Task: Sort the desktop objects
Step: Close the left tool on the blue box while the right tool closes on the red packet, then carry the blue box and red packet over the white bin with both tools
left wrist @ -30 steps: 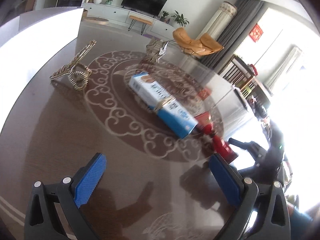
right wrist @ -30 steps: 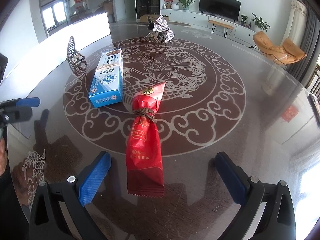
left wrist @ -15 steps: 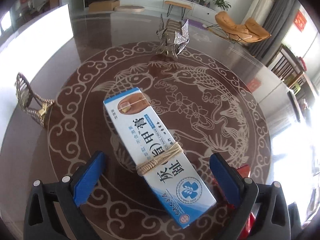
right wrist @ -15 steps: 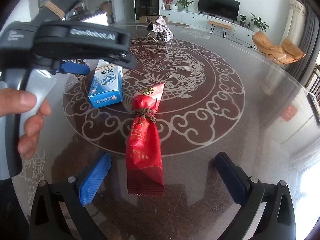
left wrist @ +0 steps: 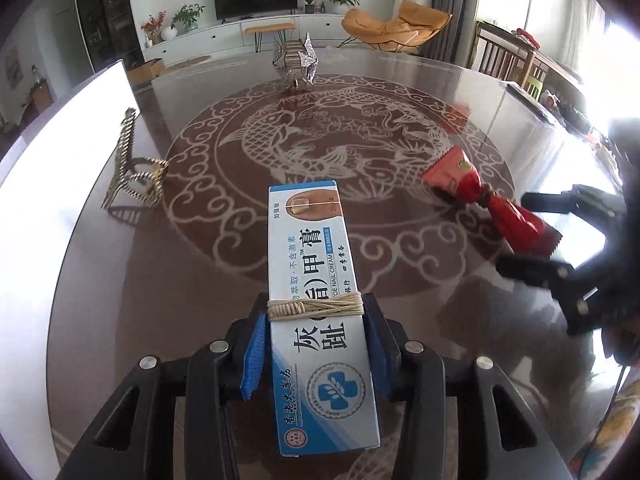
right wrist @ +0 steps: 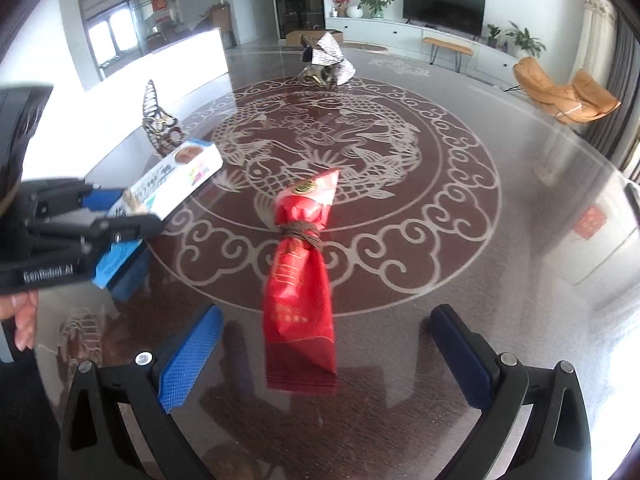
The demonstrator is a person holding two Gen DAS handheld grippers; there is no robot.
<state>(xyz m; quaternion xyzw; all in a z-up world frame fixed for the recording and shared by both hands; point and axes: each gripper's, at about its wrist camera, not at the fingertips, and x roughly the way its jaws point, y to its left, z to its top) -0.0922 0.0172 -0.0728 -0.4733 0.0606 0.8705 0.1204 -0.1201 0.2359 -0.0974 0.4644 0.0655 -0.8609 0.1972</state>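
So the left gripper (left wrist: 314, 344) has its fingers closing on the near half of the box (left wrist: 316, 300), pads right against both sides by the twine. In the right view the box looks tilted, front end up. The right gripper (right wrist: 326, 354) sits wide, just starting to close, with the red packet (right wrist: 300, 280) lying on the desk (right wrist: 500, 280) low centre, not touched. Next I'd guess the box gets carried off somewhere. No bin or sorting spot shows, and the box's underside is hidden.
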